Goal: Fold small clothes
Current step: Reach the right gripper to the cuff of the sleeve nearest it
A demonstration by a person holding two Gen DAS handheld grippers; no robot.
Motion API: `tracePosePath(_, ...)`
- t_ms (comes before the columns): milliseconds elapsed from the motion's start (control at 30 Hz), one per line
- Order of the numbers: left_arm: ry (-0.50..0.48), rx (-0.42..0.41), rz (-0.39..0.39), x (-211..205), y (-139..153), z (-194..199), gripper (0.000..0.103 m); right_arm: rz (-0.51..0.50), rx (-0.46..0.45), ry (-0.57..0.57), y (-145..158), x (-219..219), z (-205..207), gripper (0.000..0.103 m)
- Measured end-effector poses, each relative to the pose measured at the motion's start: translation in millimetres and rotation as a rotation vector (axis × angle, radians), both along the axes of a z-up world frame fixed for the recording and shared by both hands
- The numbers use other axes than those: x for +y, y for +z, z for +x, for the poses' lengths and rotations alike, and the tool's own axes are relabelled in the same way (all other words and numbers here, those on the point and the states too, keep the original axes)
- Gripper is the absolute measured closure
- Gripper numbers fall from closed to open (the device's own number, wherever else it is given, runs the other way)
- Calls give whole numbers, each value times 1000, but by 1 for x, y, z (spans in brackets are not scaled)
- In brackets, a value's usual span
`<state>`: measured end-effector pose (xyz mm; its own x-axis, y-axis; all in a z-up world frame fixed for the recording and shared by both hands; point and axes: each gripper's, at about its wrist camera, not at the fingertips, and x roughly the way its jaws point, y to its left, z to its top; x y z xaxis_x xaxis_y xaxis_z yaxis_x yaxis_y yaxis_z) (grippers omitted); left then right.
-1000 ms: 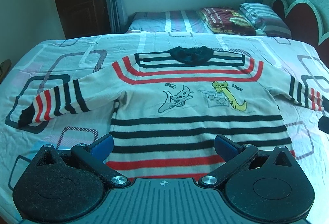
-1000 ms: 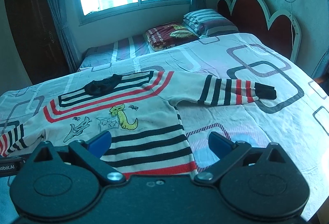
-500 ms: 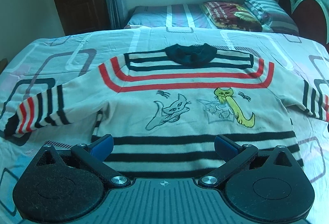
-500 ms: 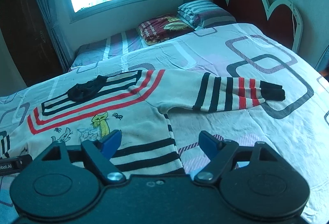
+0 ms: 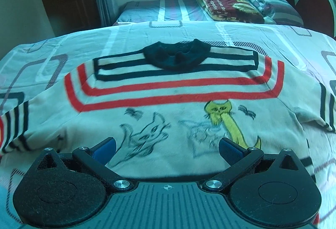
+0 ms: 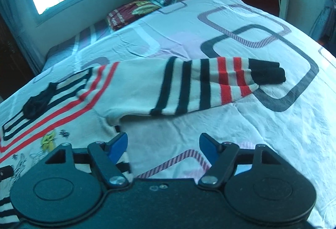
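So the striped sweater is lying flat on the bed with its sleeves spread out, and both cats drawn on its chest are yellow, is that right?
Not quite. The striped sweater does lie flat on the bed with its sleeves spread out, but only one cat is yellow. The other cat, to its left in the left wrist view, is just a dark outline drawing with no colour filled in.

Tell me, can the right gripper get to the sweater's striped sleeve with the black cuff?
Probably yes. The right gripper is open, and only bare bedsheet lies between it and the striped sleeve lying flat ahead.
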<state>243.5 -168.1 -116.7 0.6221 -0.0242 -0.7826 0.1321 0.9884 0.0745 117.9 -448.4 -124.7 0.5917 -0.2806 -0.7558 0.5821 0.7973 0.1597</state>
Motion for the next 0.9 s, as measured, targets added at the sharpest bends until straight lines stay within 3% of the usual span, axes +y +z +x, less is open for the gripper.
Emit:
tracePosePath(433,-1,40,32,-31,-27,49,0,51,30,-203,-38,-87,14,32)
tracePosePath(600,8,44,43,-33,-33,58,0,12,11,-252,-46,-108,23,33)
tracePosePath(633,12,46,45,-32,-34,60,0,-6,4,-253,-46,-108,26,37)
tracePosePath(767,22,43,45,-29,-38,64,0,-45,-44,-274,-45,-110,29,67)
tracePosePath(900,20,44,38,-26,-39,66,0,-78,-104,-276,-40,-108,30,83)
